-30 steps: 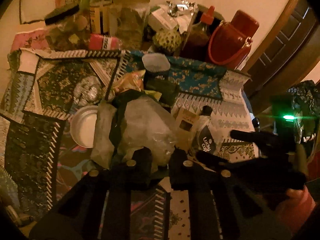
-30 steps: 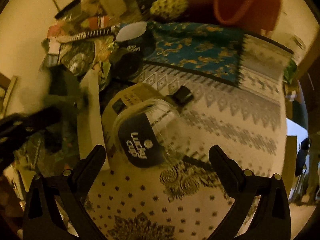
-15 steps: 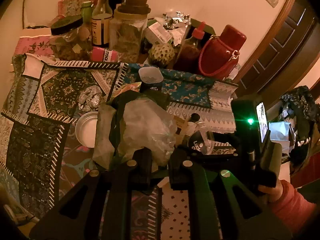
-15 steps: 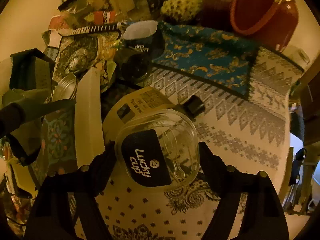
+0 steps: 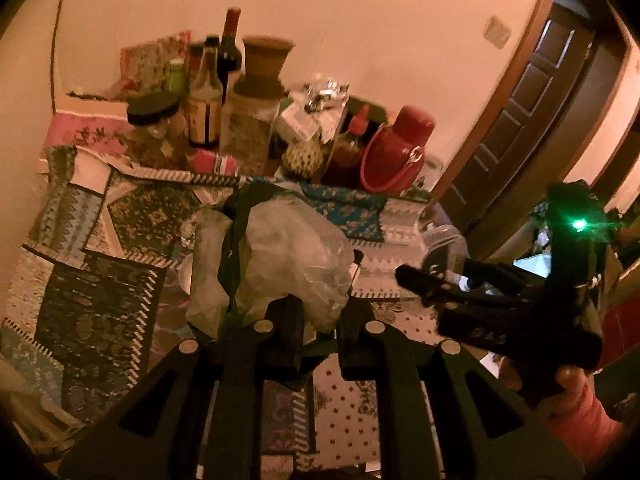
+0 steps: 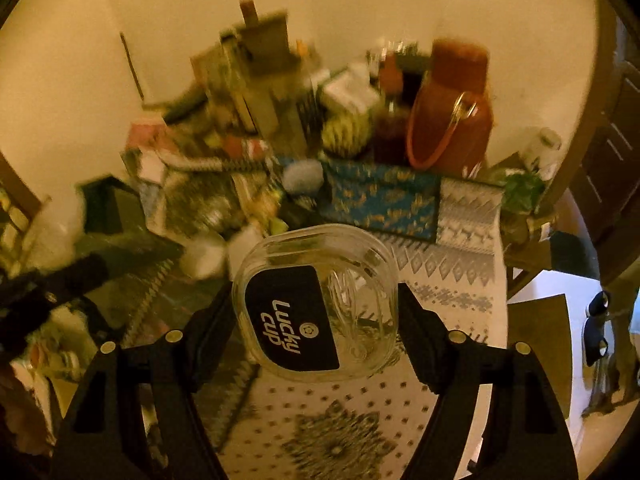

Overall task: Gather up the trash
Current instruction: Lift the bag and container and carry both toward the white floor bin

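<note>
The left claw (image 5: 318, 334) is nearly closed, pinching a crumpled clear plastic bag (image 5: 288, 256) above the patterned desk (image 5: 100, 312). The right claw (image 6: 316, 312), its jaws just closing, clamps a clear Lucky Cup container (image 6: 316, 304) over the desk's freer right edge.

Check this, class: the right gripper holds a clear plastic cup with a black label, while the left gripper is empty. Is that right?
Not quite. The left gripper is not empty: its jaws are shut on a crumpled plastic bag, as the left wrist view shows. The right gripper does hold the clear plastic cup with a black label.
</note>
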Tool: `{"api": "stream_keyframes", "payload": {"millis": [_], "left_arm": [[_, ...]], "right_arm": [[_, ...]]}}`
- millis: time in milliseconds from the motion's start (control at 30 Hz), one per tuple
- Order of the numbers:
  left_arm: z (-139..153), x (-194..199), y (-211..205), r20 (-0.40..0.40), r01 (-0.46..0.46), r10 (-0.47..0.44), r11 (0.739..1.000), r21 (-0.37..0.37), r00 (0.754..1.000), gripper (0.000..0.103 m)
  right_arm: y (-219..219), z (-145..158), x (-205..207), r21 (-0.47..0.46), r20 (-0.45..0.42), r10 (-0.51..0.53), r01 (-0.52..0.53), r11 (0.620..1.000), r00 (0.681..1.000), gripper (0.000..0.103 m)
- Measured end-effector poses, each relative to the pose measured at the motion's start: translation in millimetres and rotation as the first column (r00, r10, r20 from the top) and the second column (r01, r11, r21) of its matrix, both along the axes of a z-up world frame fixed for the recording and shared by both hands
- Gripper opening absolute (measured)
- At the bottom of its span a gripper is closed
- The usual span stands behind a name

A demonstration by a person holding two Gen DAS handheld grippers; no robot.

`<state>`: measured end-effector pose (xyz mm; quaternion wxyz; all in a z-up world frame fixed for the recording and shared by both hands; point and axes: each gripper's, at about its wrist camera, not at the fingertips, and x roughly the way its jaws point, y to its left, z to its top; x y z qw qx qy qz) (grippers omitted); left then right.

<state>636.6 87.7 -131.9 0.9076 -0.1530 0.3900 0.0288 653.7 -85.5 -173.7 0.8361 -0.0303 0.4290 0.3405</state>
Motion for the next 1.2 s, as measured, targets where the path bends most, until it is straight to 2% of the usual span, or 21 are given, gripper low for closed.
{"api": "stream_keyframes", "payload": {"millis": [133,267,567,767,867,1033,1200], "left_arm": [[21.6,-42.8,0.0,0.064,0.025,-0.025,1.000,0.003,0.998,0.012],[41.9,-104.1,2.8,0.126,0.067,-0.067,0.998,0.010,0.990,0.012],[64.5,-239.4,8.9,0.194,0.157,-0.167,0.985,0.067,0.967,0.012],[66.8,-311.5,10.1,0.202,0.206,-0.220,0.975,0.085,0.954,0.012],[61.5,-340.4,9.3,0.171,0.227,-0.239,0.970,0.086,0.956,0.012],[49.1,-364.2,8.9,0.133,0.251,-0.258,0.966,0.068,0.957,0.012],[22.9,-367.7,8.8,0.074,0.258,-0.258,0.966,0.016,0.963,0.012]], "right_arm": [[-6.4,35.3,-46.2,0.053,0.072,-0.062,0.058,0.997,0.996,0.073],[-11.4,60.2,-99.5,0.107,0.126,-0.130,0.117,0.987,0.984,0.073],[-11.5,79.7,-228.7,0.173,0.177,-0.248,0.217,0.961,0.953,0.072],[-11.3,76.1,-301.1,0.174,0.171,-0.281,0.252,0.952,0.944,0.072],[-11.8,70.2,-325.3,0.155,0.160,-0.283,0.259,0.953,0.946,0.072],[-18.3,59.0,-348.0,0.129,0.127,-0.286,0.271,0.954,0.950,0.072],[-26.6,37.3,-353.9,0.095,0.077,-0.288,0.280,0.955,0.955,0.072]]}}
